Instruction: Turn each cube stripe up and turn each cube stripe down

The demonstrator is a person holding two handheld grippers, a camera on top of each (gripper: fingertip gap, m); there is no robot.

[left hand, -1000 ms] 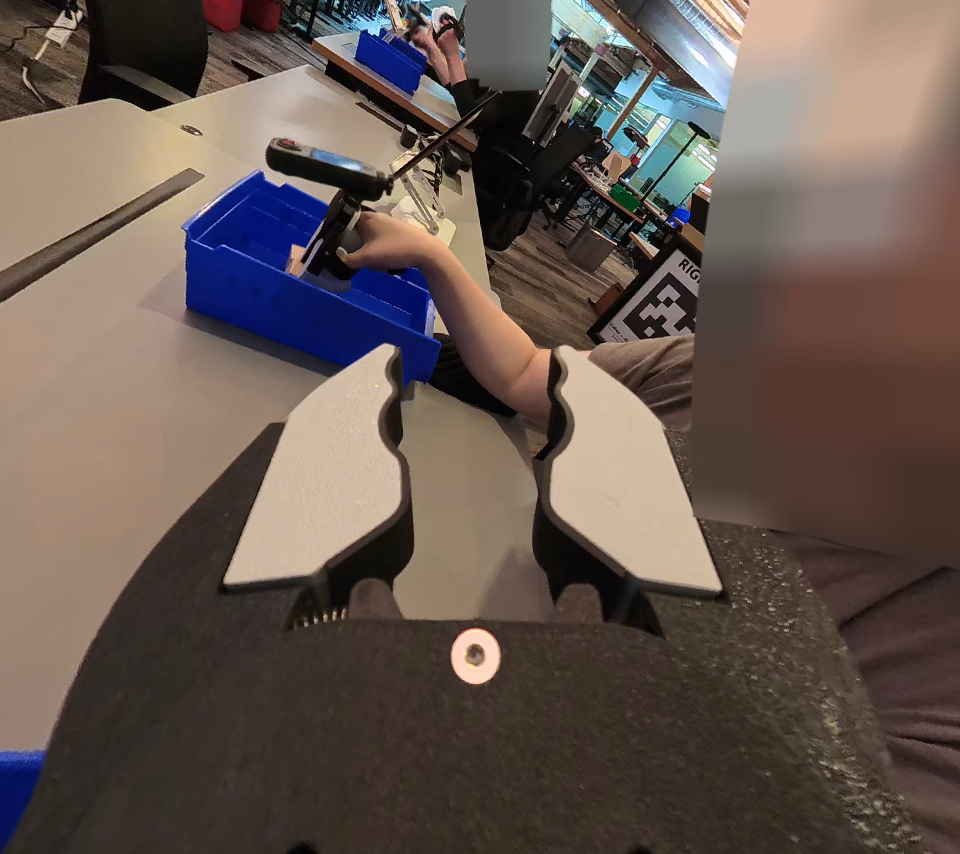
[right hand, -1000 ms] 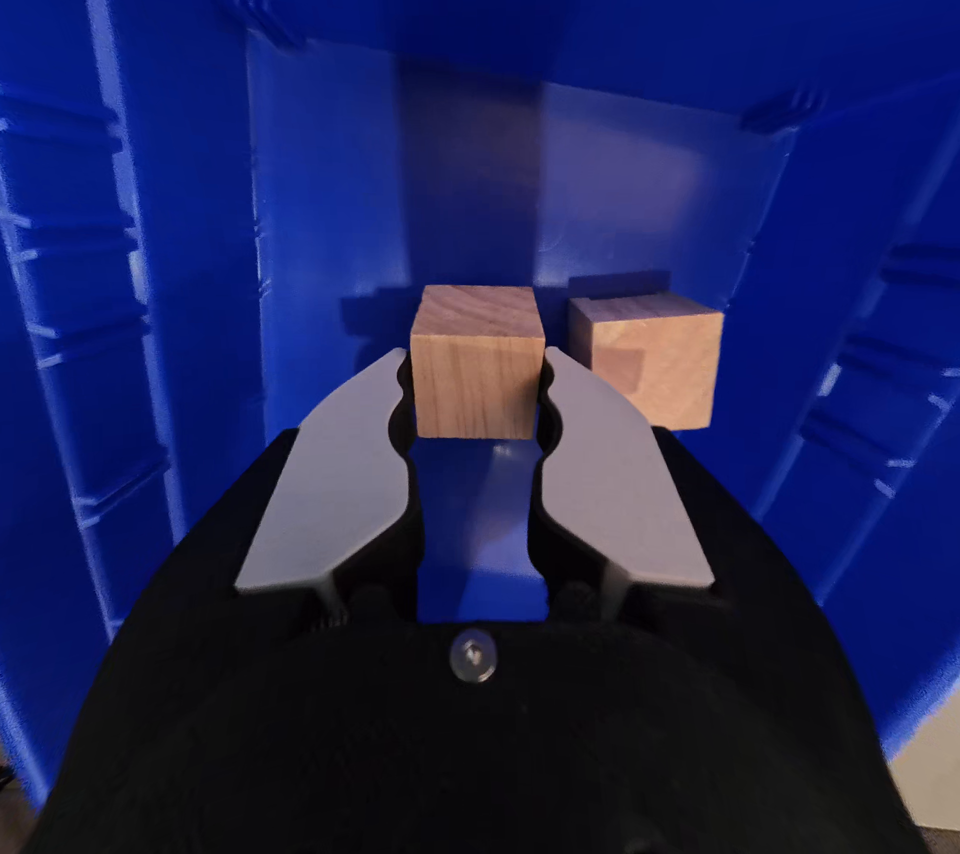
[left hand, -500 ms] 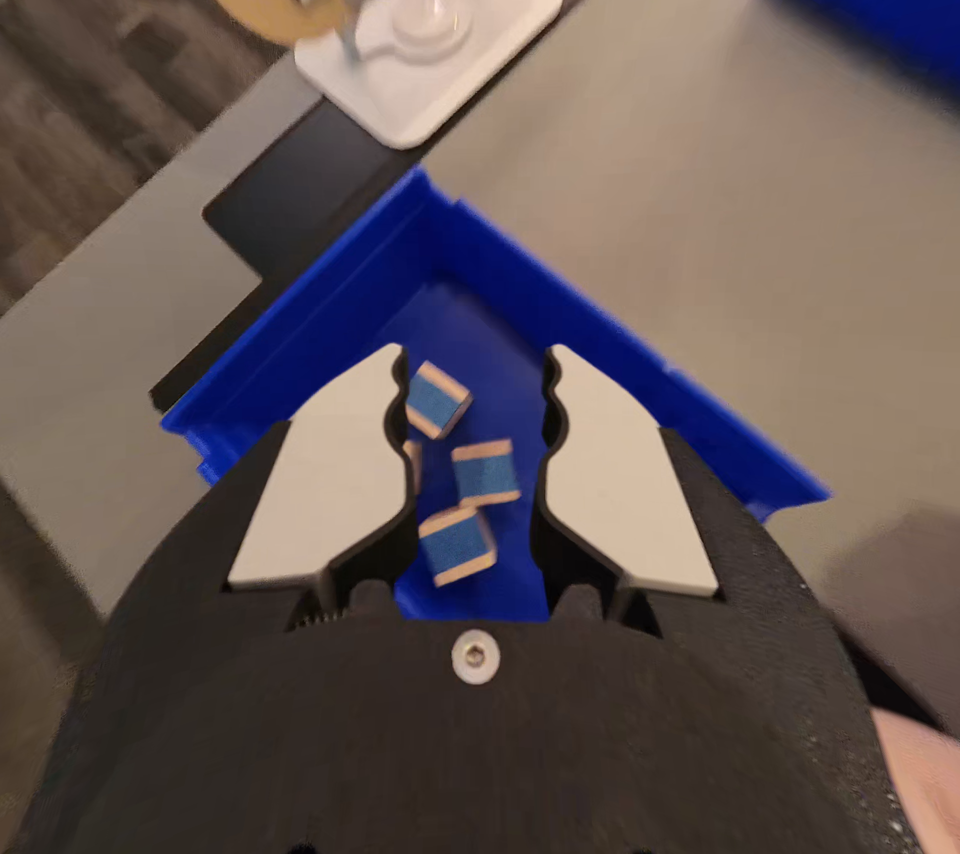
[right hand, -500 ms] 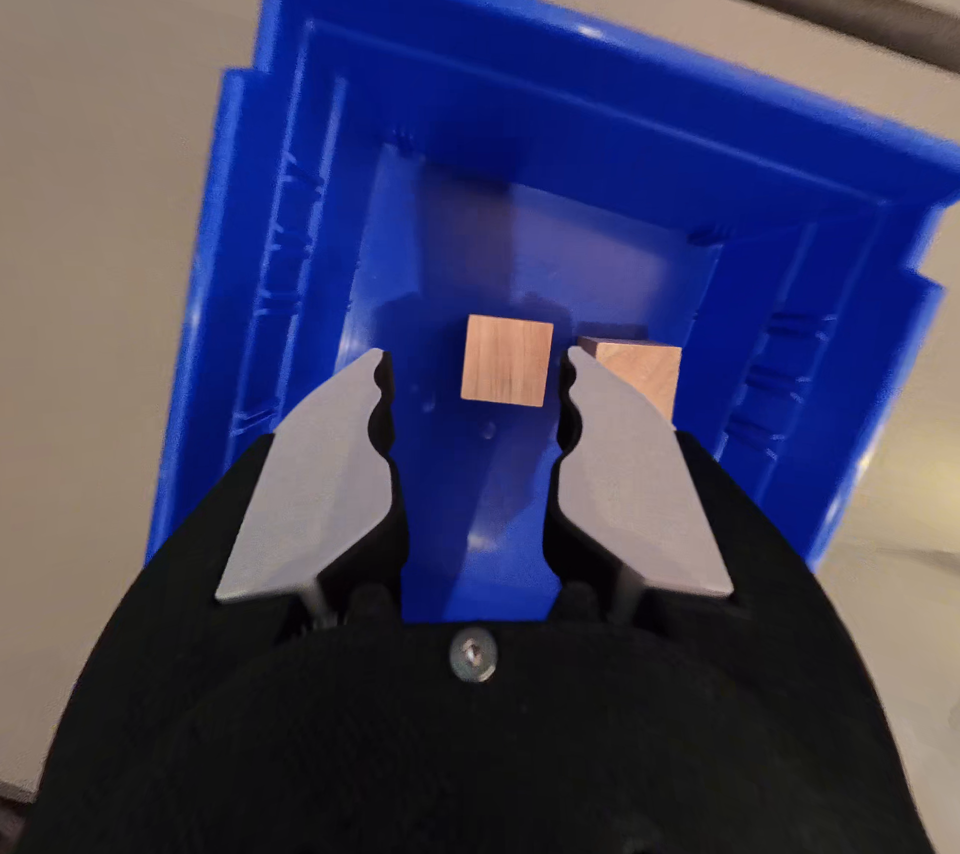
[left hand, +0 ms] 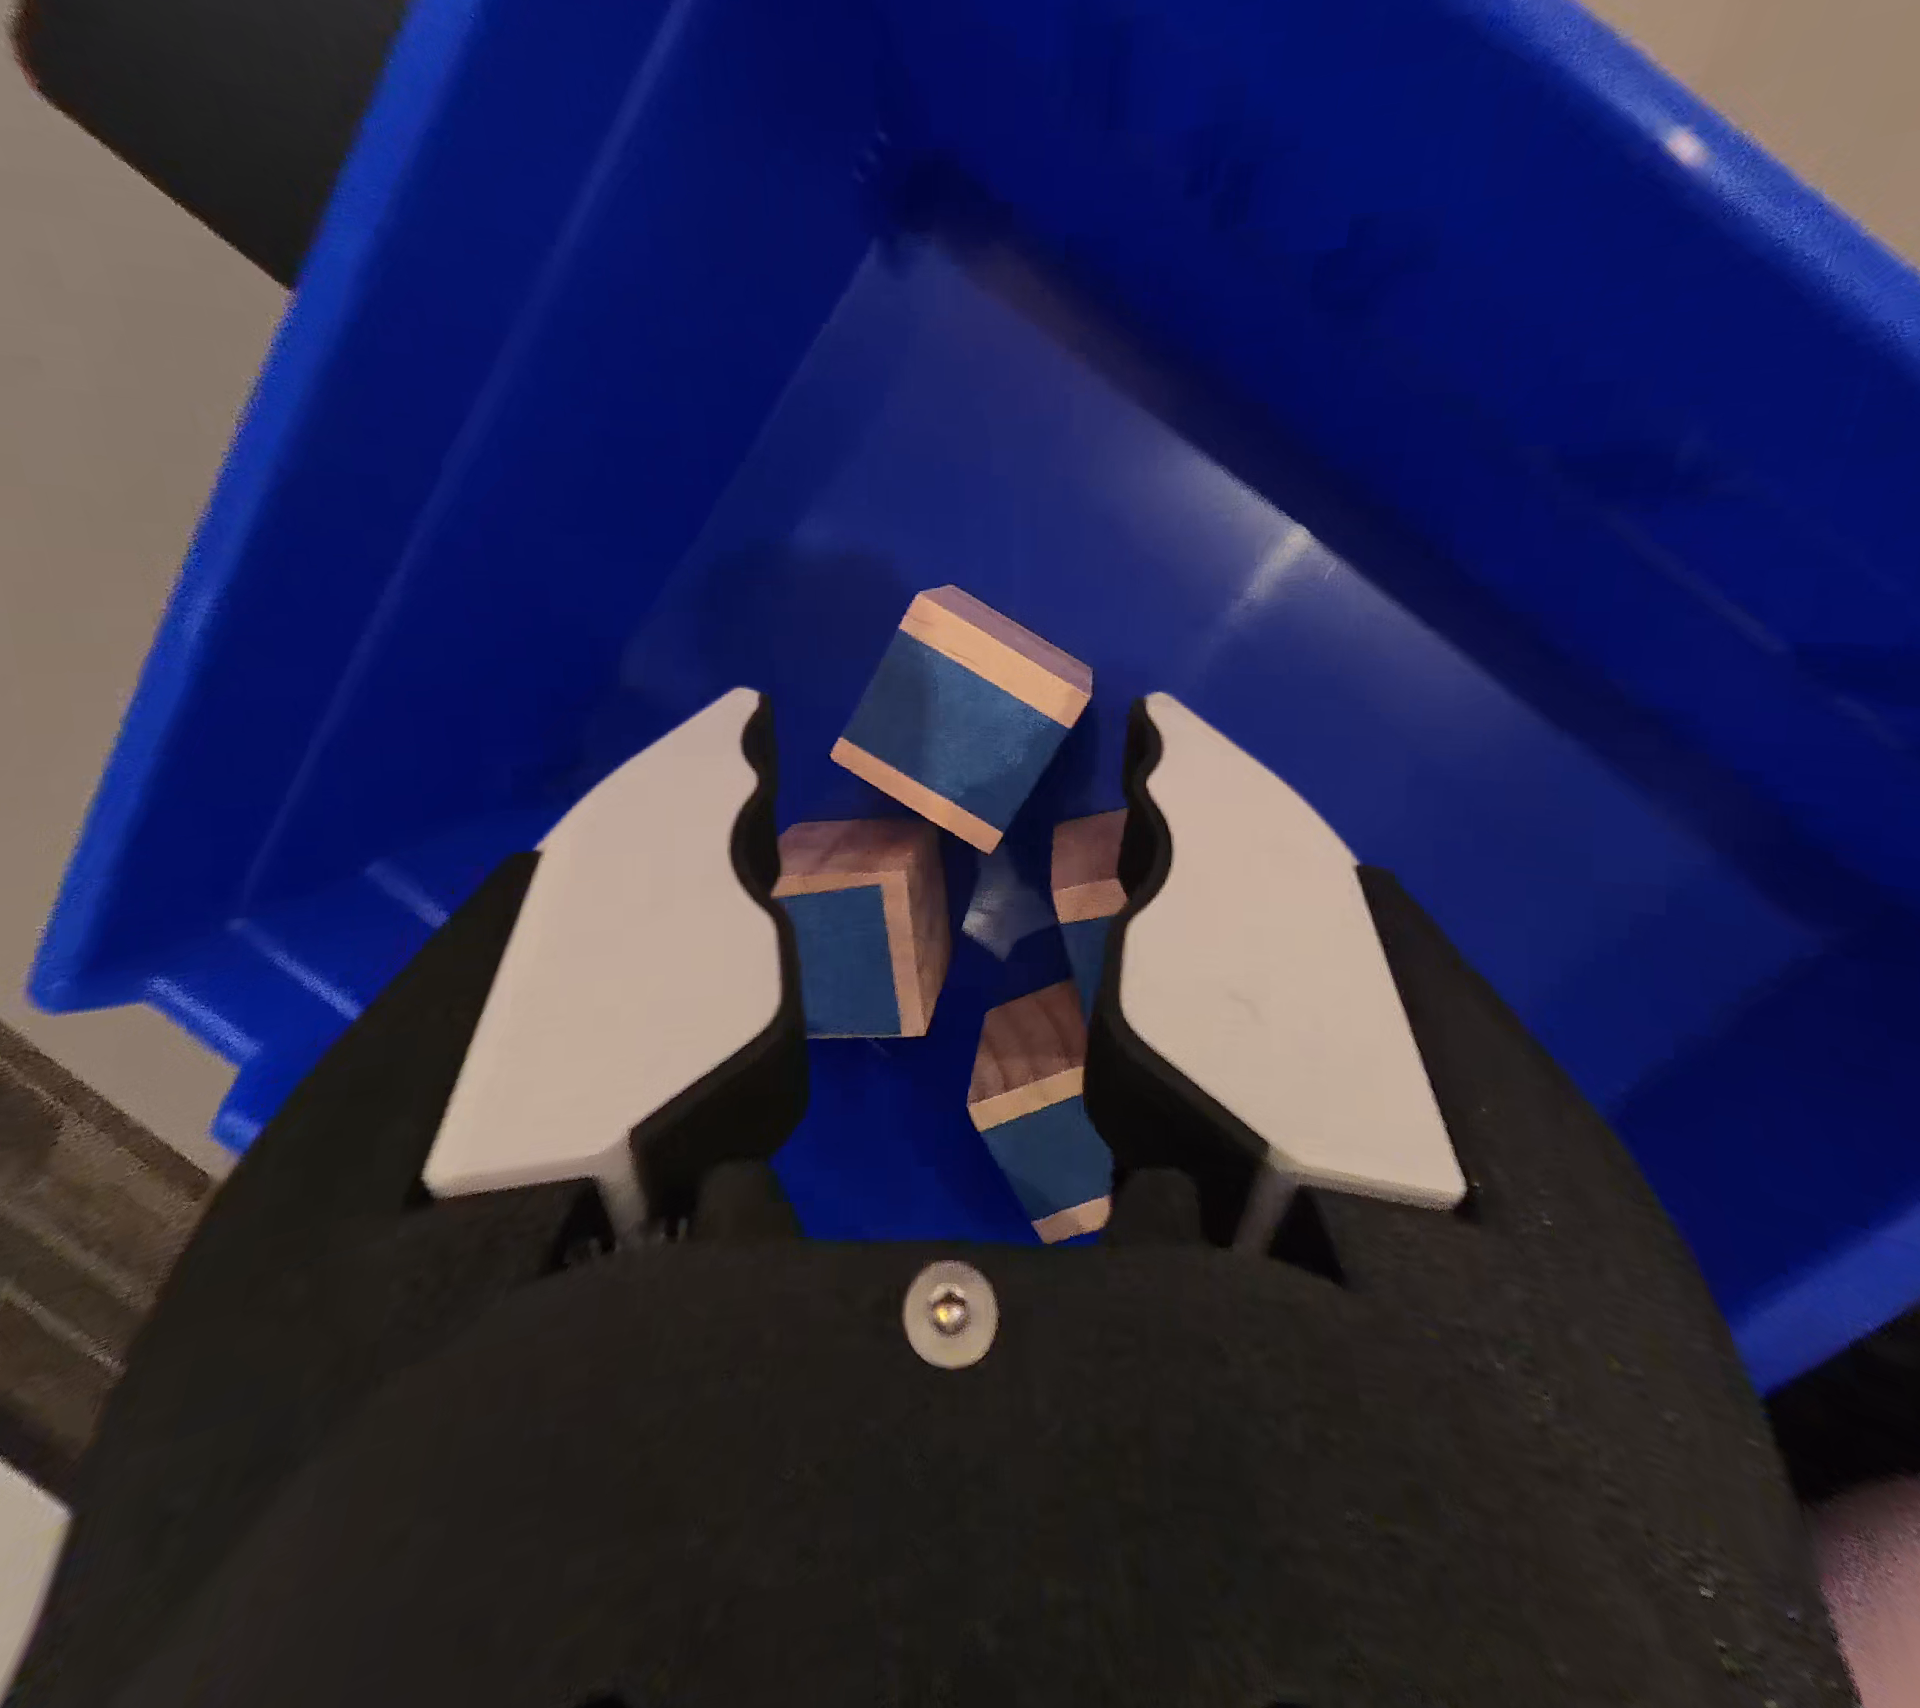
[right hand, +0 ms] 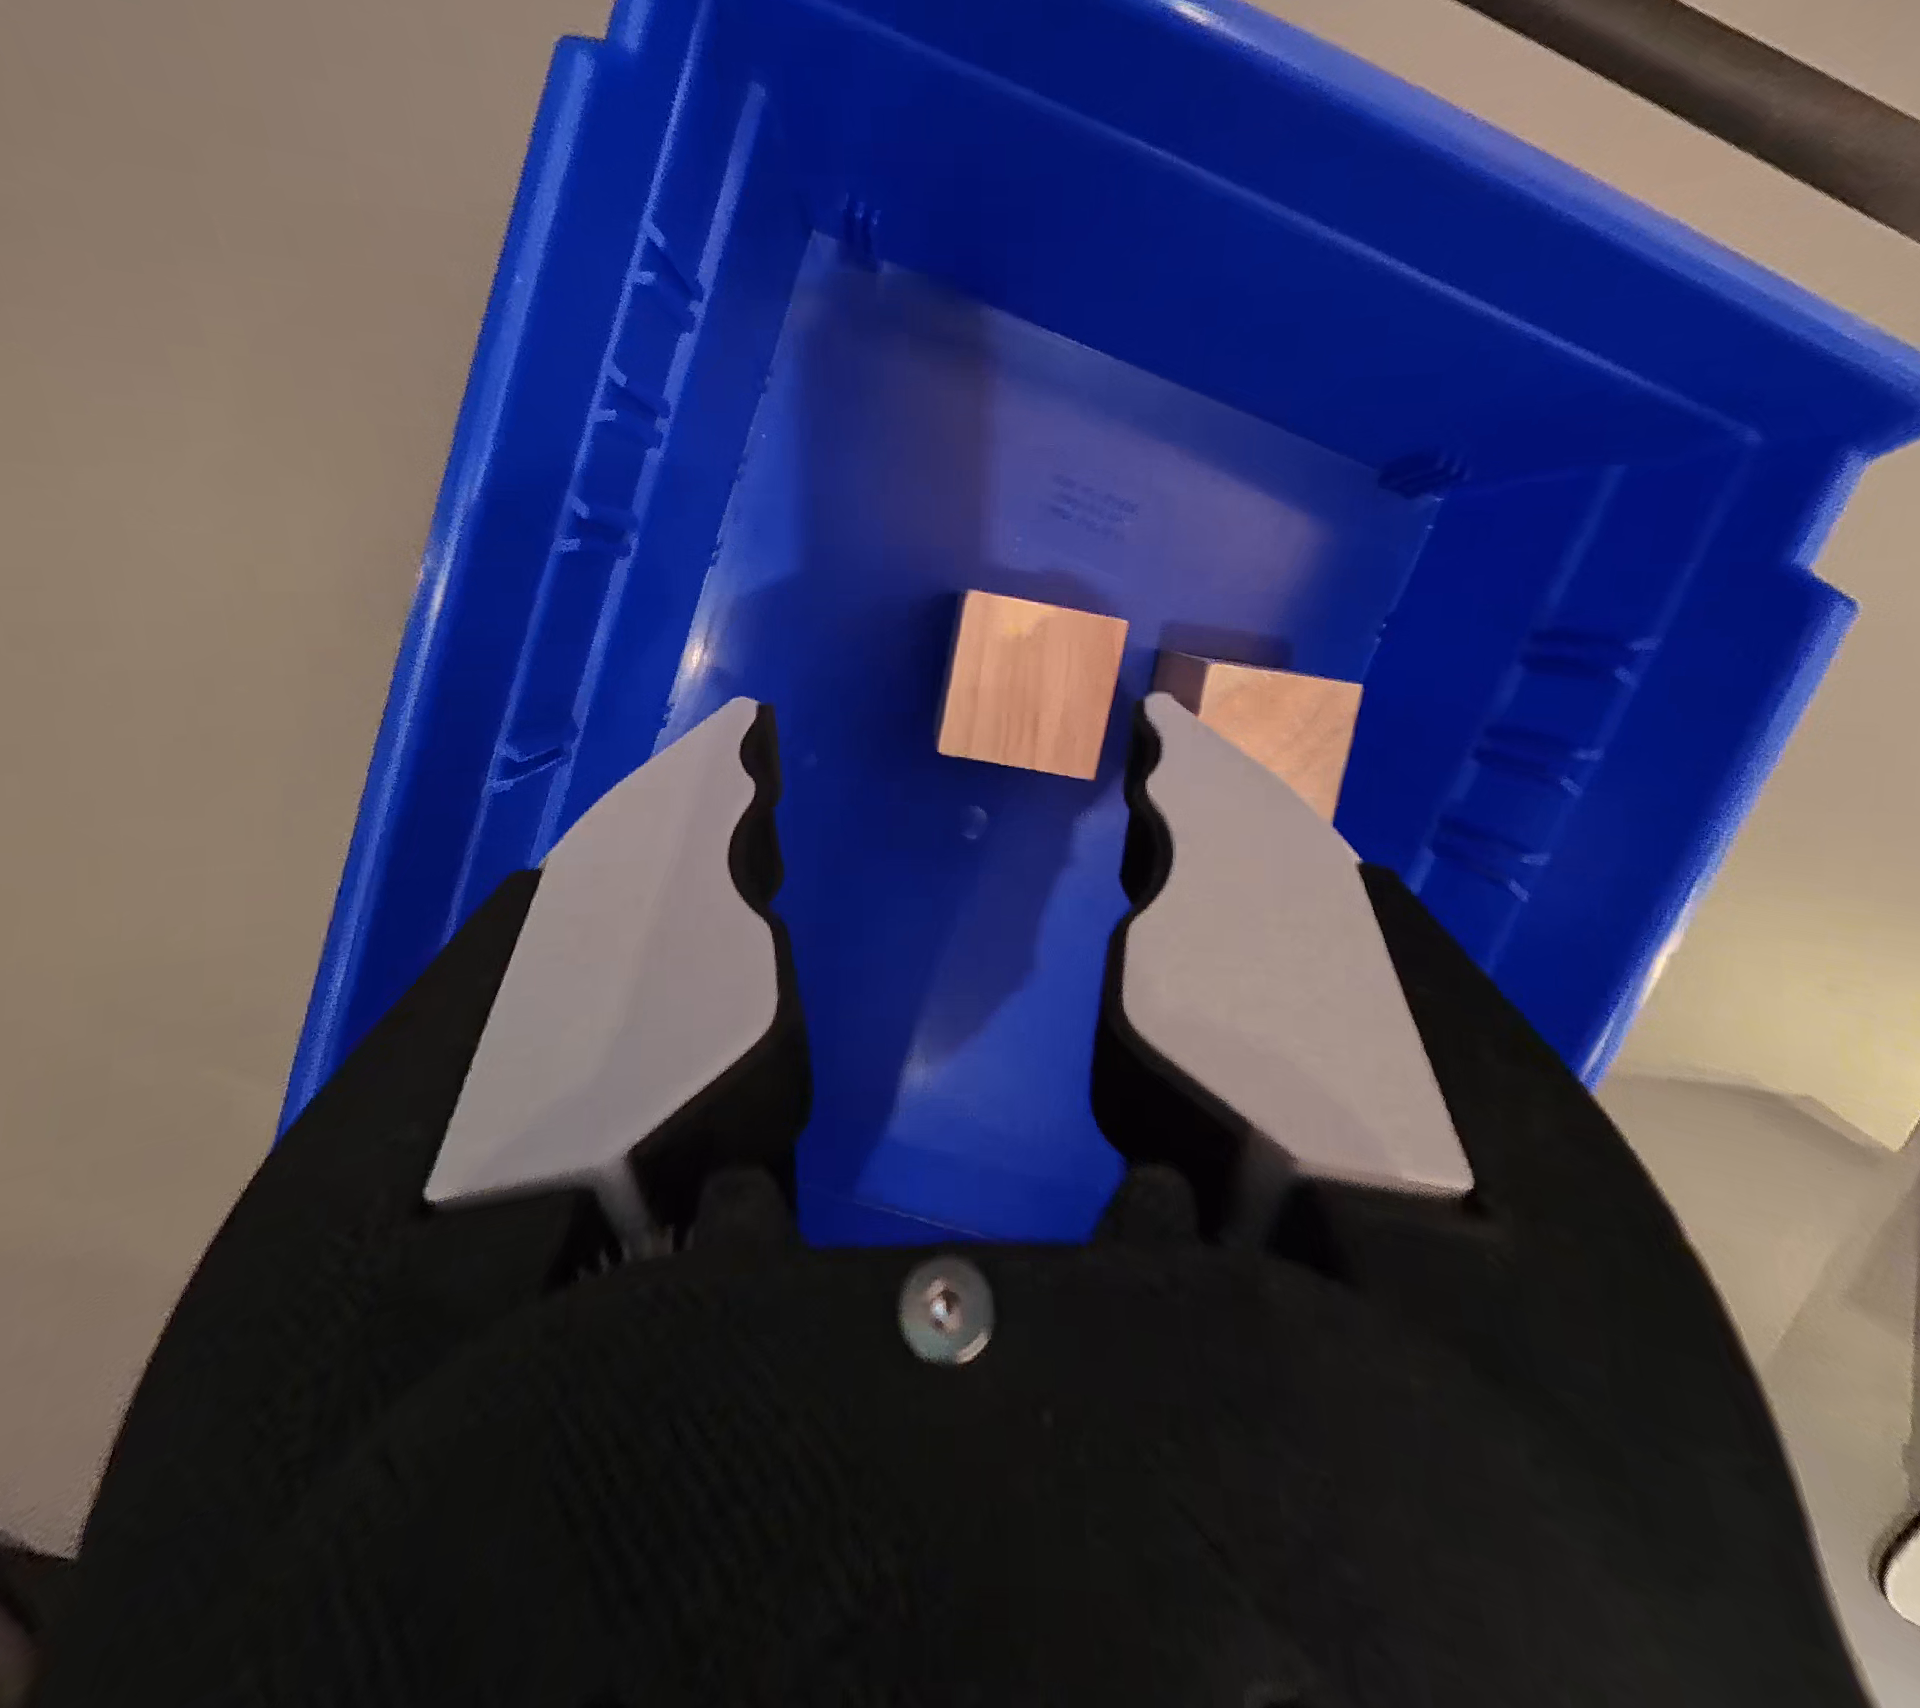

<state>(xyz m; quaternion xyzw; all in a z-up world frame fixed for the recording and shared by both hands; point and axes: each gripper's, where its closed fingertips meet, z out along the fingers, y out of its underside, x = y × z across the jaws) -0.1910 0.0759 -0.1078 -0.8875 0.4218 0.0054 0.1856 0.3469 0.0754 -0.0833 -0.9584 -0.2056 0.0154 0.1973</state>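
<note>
Left gripper: we are holding the left gripper (left hand: 951, 708) above a blue bin (left hand: 582, 432), its fingers spread apart and gripping nothing.
Cubes under the left gripper: we are seeing four wooden cubes with blue stripes on the floor of this bin, all inside or at the gap between the fingers.
Left cube: the cube beside the left finger (left hand: 862, 926) is showing a blue stripe on the side facing us and plain wood on top.
Far cube: the tilted cube (left hand: 961, 713) is lying just beyond the fingertips, its blue stripe turned toward us, between two pale wood edges.
Near cube: the cube closest to the gripper body (left hand: 1034, 1123) is lying by the right finger, striped face toward us.
Fourth cube: the half-hidden cube (left hand: 1086, 879) is sitting behind the right finger; we cannot tell how it is turned.
Right gripper: we are holding the right gripper (right hand: 951, 708) over a second blue bin (right hand: 665, 328), fingers released and wide, touching nothing.
Cubes under the right gripper: the plain wooden cube (right hand: 1034, 684) is lying just past the fingertips, nearer the right finger, with no stripe showing; the second plain cube (right hand: 1283, 723) is sitting just beside it on the right, partly behind the right finger.
Surface: both bins are resting on a grey table (right hand: 260, 308).
</note>
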